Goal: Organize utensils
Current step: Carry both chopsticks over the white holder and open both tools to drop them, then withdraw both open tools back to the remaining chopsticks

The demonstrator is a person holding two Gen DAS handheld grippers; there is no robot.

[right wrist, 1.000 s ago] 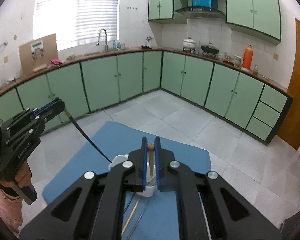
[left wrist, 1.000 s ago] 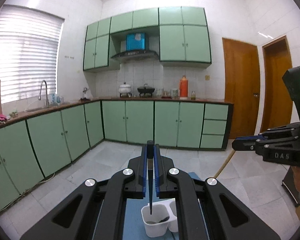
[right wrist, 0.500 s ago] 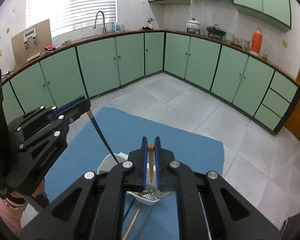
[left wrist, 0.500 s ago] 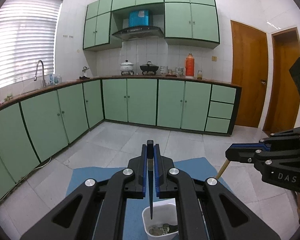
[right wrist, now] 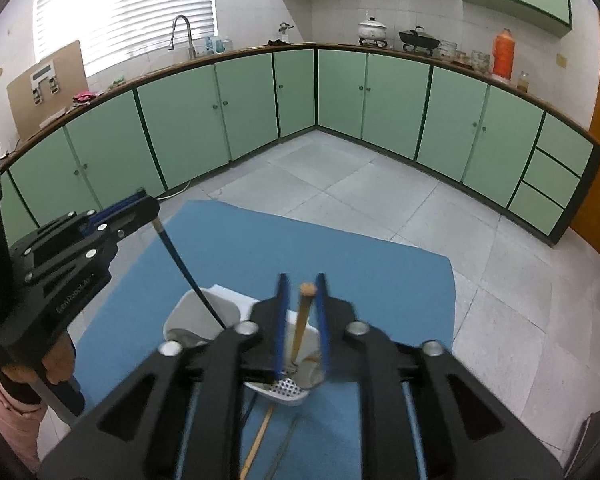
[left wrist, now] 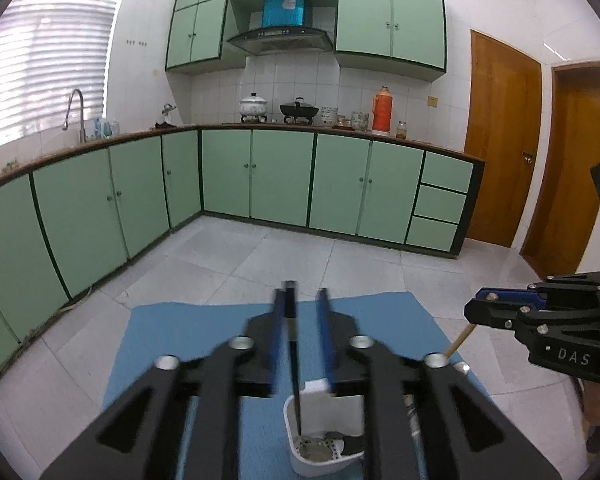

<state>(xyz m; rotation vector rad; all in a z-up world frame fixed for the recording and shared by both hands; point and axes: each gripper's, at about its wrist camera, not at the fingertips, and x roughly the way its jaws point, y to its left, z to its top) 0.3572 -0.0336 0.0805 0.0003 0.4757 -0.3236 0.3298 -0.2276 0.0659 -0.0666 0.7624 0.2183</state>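
Both sets of jaws are spread apart right now, so this looks like the drop-off step. The left gripper (left wrist: 302, 304) has a clear gap between its blue pads, with the black-handled utensil (left wrist: 294, 364) leaning against the left pad, its tip already down in the white holder (left wrist: 320, 436). The right gripper (right wrist: 300, 294) is open as well, and the wooden-handled utensil (right wrist: 302, 320) stands loose between its fingers, its lower end in the same holder (can't tell which compartment).

The holder sits on the blue mat (right wrist: 340, 248). Near the camera, a couple more sticks (right wrist: 260, 436) lie flat on the mat, partly hidden by the gripper body.

My guess: next, back both grippers straight up so they don't tip the holder, then grab the leftovers.
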